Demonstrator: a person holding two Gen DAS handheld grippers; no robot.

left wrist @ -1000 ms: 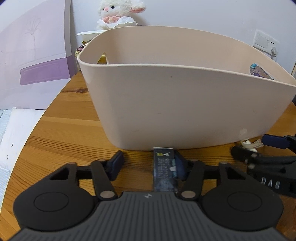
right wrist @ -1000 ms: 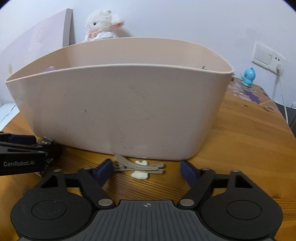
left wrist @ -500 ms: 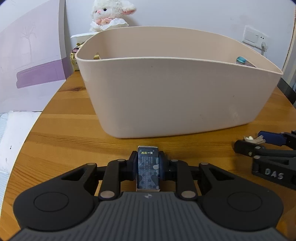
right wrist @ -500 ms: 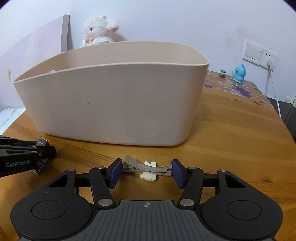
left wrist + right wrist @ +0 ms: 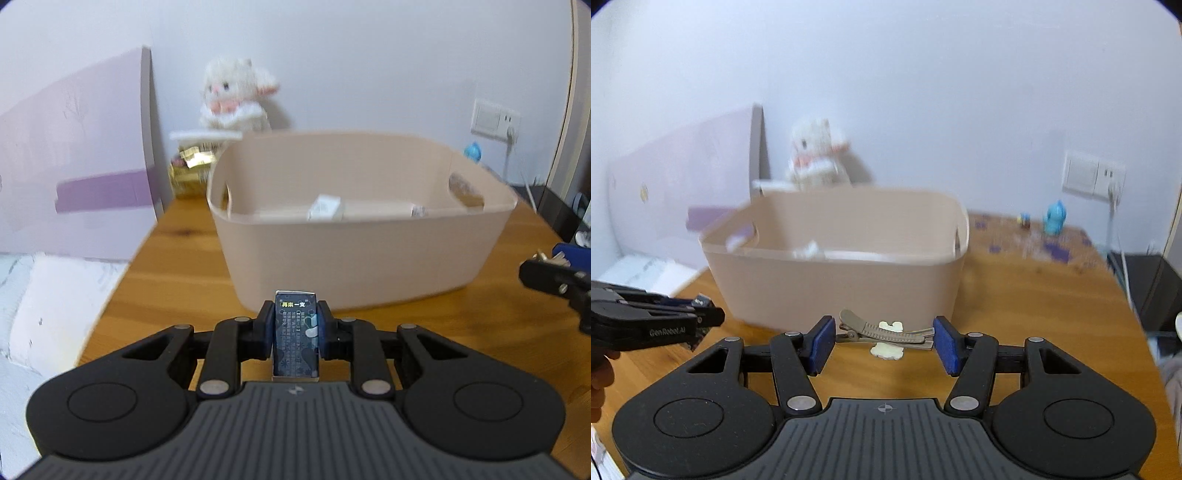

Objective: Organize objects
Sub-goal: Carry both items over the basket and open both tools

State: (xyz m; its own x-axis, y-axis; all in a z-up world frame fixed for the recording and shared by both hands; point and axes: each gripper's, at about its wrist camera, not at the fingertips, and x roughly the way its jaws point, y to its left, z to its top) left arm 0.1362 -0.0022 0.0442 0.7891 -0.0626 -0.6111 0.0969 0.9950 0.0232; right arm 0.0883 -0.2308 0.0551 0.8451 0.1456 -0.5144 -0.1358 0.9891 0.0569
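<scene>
The left claw [image 5: 296, 326] is pinching a small dark-blue printed cardboard box [image 5: 295, 334], held upright between its pads above the wooden tabletop [image 5: 177, 258]. Straight ahead at 12 o'clock in the left wrist view stands the beige plastic storage bin [image 5: 354, 266]; a small white box [image 5: 324, 207] lies inside it along with other blurred items.

The right claw [image 5: 884, 343] holds a taupe metal alligator hair clip with a cream bear charm [image 5: 886, 331] by its two ends, the clip lying crosswise between the blue pads [image 5: 822, 343]. It appears raised off the tabletop, though blur leaves that unsure. The bin sits beyond it at 12 o'clock, near but apart.

In the right wrist view the left claw enters at 9 o'clock; in the left wrist view the right claw shows at 3 o'clock.

Behind the bin a white plush lamb [image 5: 236, 98] sits against the wall at 12 o'clock. A lilac flat board [image 5: 74, 155] leans at 10 o'clock, a blue toy figure [image 5: 1054, 218] stands at 2 o'clock near a white wall socket [image 5: 1093, 176].
</scene>
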